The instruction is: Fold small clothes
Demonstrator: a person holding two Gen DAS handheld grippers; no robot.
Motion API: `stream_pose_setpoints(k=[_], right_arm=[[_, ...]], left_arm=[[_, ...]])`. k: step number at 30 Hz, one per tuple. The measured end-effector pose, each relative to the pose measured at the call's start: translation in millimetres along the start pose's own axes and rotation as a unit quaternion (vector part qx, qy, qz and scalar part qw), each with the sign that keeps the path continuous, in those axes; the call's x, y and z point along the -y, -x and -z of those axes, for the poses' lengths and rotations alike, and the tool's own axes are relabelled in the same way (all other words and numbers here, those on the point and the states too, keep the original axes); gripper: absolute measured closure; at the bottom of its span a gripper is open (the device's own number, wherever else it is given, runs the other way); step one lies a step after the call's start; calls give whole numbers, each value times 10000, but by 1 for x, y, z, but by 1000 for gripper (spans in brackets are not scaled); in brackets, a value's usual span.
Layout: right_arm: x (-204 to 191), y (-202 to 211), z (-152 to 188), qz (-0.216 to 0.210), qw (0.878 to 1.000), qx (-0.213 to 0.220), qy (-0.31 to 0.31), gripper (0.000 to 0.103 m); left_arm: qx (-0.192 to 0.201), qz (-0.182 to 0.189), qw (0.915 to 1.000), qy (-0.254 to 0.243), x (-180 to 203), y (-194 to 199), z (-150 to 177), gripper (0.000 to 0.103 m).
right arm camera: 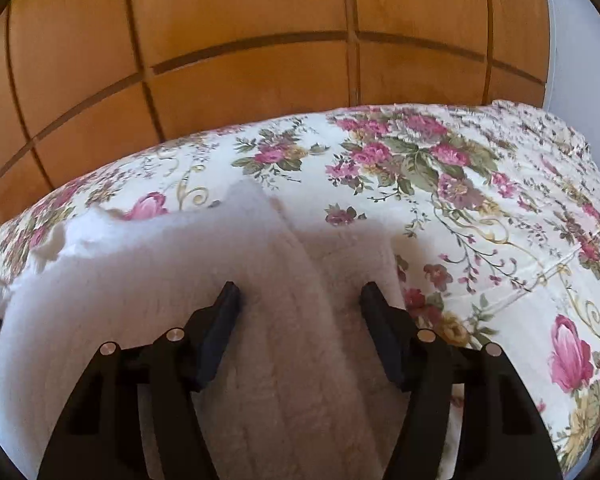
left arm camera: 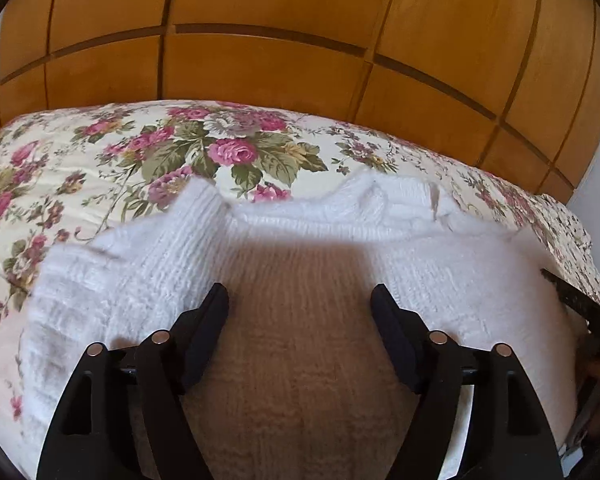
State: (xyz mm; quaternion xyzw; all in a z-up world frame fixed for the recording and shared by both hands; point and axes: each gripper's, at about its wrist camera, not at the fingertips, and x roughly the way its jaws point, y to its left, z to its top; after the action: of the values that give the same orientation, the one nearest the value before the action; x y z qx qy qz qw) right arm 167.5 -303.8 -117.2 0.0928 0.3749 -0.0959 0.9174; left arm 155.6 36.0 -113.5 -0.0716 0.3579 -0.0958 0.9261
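A white knitted sweater (left arm camera: 284, 240) lies spread on a floral bedspread (left arm camera: 80, 168). In the left wrist view my left gripper (left arm camera: 299, 296) is open just above the sweater's body, jaws wide apart, holding nothing. A sleeve (left arm camera: 112, 276) lies to its left. In the right wrist view the sweater (right arm camera: 148, 264) fills the lower left, with a folded sleeve or side strip (right arm camera: 352, 256) running up the middle. My right gripper (right arm camera: 298, 294) is open over that strip, empty. The right gripper's finger (left arm camera: 576, 300) shows at the right edge of the left wrist view.
The floral bedspread (right arm camera: 480, 208) extends to the right of the sweater. A wooden panelled wardrobe (left arm camera: 260, 60) stands behind the bed and also shows in the right wrist view (right arm camera: 240, 60). A pale wall (right arm camera: 564, 40) is at far right.
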Motion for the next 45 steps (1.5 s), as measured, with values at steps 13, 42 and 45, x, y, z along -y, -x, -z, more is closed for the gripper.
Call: stream_pose_setpoints(k=[13,42,45], right_arm=[[30,84,39,-1128,9894,295,-863,23],[32,106,120,-2353,9560,-133,-1748,32],[26,100,117,-2335,9560,33,-1775,32]], left_arm=[[369,712,9966,175,11,52,22,12],[-156,1661,9858,-163,34,57,88,91],[-154,1668,9857,-174,34,57,88,91]])
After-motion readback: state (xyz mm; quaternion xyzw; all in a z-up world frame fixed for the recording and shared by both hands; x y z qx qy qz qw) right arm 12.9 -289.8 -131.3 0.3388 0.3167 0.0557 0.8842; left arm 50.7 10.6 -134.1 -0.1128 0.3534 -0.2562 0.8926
